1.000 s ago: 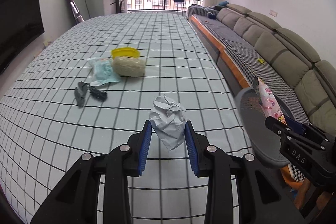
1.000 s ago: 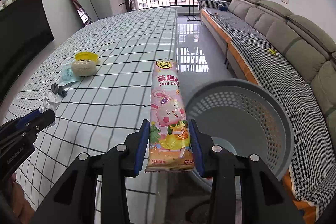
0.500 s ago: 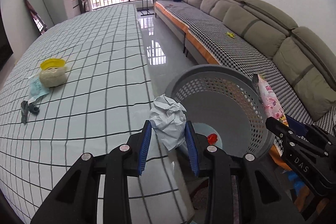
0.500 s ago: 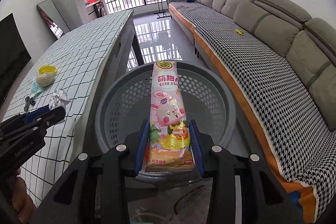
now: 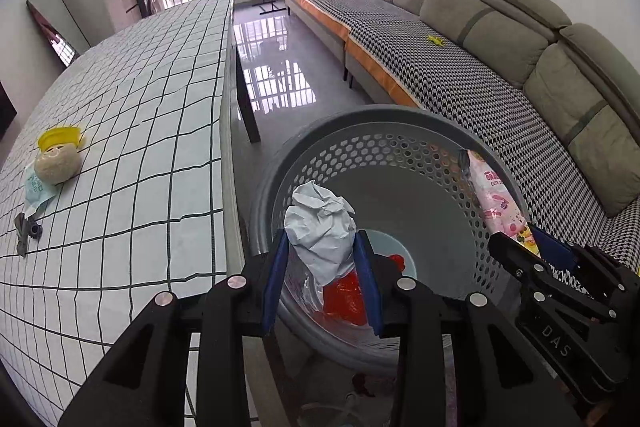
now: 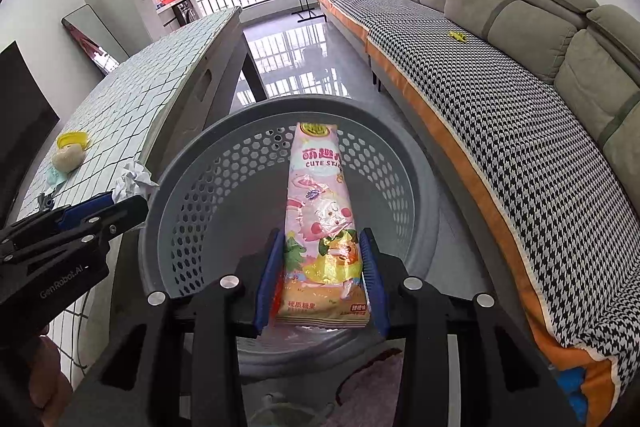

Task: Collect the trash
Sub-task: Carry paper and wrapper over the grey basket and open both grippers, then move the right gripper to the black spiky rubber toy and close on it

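We now hold the crumpled paper ball [image 5: 320, 227] over the open mouth of the grey basket [image 5: 360, 119], our left gripper [image 5: 322, 281] clamped on it, and the pink snack wrapper [image 6: 320, 227] hangs over the same basket, pinched at its lower end by our right gripper [image 6: 320, 287]. Half a second ago the paper sat above the basket's near rim, at the table [image 5: 120, 147] edge; a second ago both pieces were above the checked cloth. So the carry looks finished, and we judge that letting go is the next step. Red scraps [image 5: 344, 297] already lie at the basket's bottom. Away from the basket, on the table, the yellow lid [image 5: 60, 137], a beige lump [image 5: 56, 167], a blue-green packet [image 5: 38, 189] and a dark clip [image 5: 26, 231] lie where they did, awaiting collection.
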Motion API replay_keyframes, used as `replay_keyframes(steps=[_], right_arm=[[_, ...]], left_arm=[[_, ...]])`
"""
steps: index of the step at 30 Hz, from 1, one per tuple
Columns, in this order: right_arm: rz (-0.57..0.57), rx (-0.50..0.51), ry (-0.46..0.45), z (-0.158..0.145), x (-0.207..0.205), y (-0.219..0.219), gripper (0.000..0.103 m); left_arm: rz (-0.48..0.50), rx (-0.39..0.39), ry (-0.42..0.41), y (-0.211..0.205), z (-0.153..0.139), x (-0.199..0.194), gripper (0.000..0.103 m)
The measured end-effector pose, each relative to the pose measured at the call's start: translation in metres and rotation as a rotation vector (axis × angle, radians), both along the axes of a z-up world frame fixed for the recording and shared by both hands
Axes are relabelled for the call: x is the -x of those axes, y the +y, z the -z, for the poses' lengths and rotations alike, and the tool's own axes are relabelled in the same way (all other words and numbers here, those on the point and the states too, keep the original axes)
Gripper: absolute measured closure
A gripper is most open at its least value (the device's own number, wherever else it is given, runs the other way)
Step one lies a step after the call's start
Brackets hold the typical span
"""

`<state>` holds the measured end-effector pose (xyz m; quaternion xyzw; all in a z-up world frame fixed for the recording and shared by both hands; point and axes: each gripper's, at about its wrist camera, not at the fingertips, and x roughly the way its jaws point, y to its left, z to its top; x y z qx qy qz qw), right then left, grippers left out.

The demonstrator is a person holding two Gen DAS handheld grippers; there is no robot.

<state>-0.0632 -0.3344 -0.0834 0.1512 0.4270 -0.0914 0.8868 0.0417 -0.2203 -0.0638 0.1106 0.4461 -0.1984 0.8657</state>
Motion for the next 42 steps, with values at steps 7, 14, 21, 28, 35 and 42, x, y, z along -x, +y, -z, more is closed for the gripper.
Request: replay_keyframes(steps=[7,14,21,28,35,42], right_arm=[[0.005,-0.011,-0.011,0.004,-0.005,-0.005,0.057],[0.015,-0.022,-0.022,0.004,-0.004,-0.008,0.048],[0.016,-0.026,-0.029,0.003,-0.001,-0.008,0.048],[0.024,-0.019,-0.034,-0.003,0.004,-0.008,0.048],[0.031,-0.013,-0.049,-0.012,0.009,0.000,0.048],[-0.005,0.001,-0.084,-0.027,0.010,0.027,0.044]], left_arm=[[-0.007,-0.009,-0.008,-0.008,0.002,-0.003,0.042],[-0.007,-0.017,-0.023,-0.011,0.000,-0.001,0.035],[-0.015,-0.011,-0.024,-0.008,-0.002,-0.001,0.031],[-0.019,0.005,-0.033,-0.003,-0.005,0.002,0.023],[-0.031,0.032,-0.054,0.013,-0.015,0.006,0.021],[-0.076,0.070,-0.097,0.049,-0.035,0.010,0.018]])
